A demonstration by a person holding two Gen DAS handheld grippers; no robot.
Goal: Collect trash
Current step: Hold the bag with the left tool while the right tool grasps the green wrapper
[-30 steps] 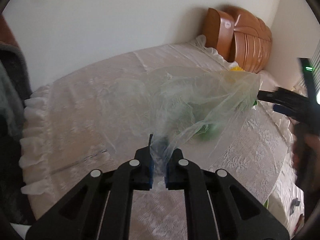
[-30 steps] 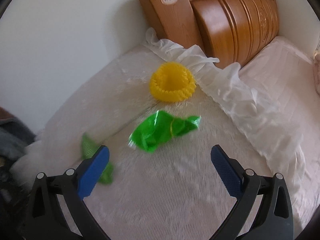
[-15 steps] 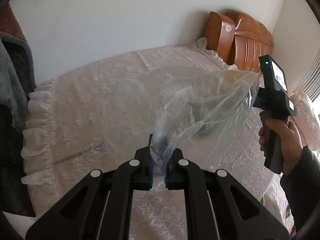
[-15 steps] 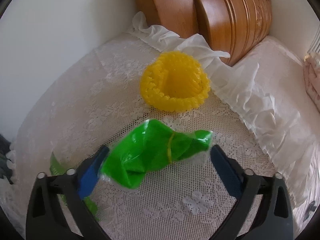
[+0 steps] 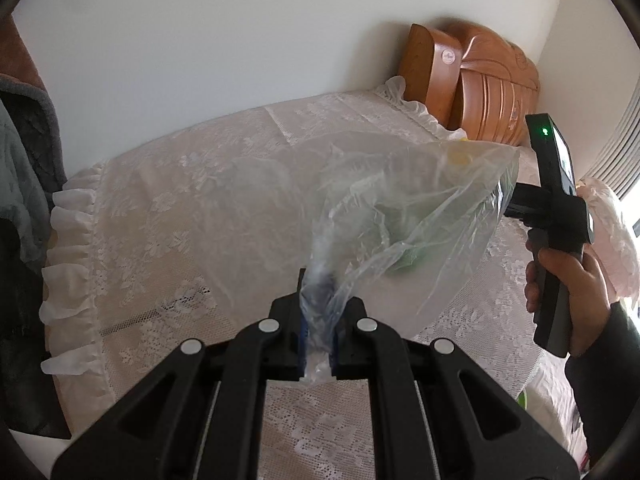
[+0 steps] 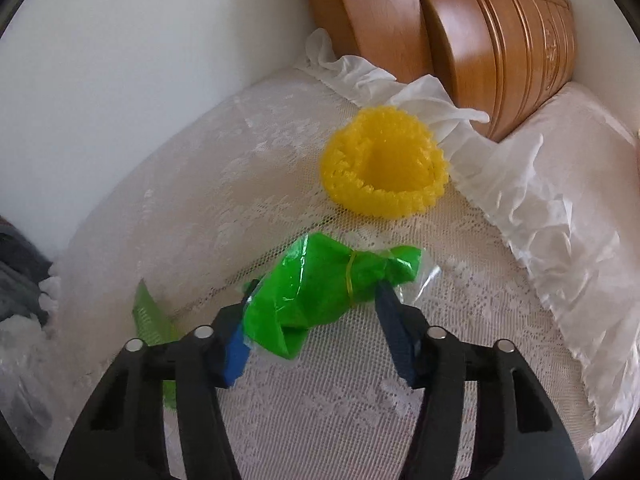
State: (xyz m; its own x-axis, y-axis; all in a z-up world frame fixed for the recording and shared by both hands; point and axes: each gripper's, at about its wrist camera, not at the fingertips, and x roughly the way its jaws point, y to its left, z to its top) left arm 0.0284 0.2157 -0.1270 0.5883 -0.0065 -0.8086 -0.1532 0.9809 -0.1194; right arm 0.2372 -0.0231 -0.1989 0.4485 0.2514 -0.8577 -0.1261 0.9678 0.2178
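So we've got a bed with a white lace bedspread (image 6: 360, 420) filling most of both views, and a carved wooden headboard (image 6: 480, 20) at the far right against the wall. Over the near half hangs our clear plastic bag (image 5: 400, 216), puffed out and see-through, with something green inside it, though it's too hazy to name. The left gripper (image 5: 318, 344) has its blue pads pressed tight on the bag's bunched neck. Off to the right in that view a hand (image 5: 568, 280) holds the other tool's handle.

In the right wrist view, a yellow foam fruit net (image 6: 384, 168) sits far on the lace, near the ruffled edge. Just nearer lies the green plastic wrapper (image 6: 316, 292), tied with a thin band. The right gripper (image 6: 320, 344) is closing around it, pads touching both sides. A smaller green scrap (image 6: 148, 312) lies to the left.
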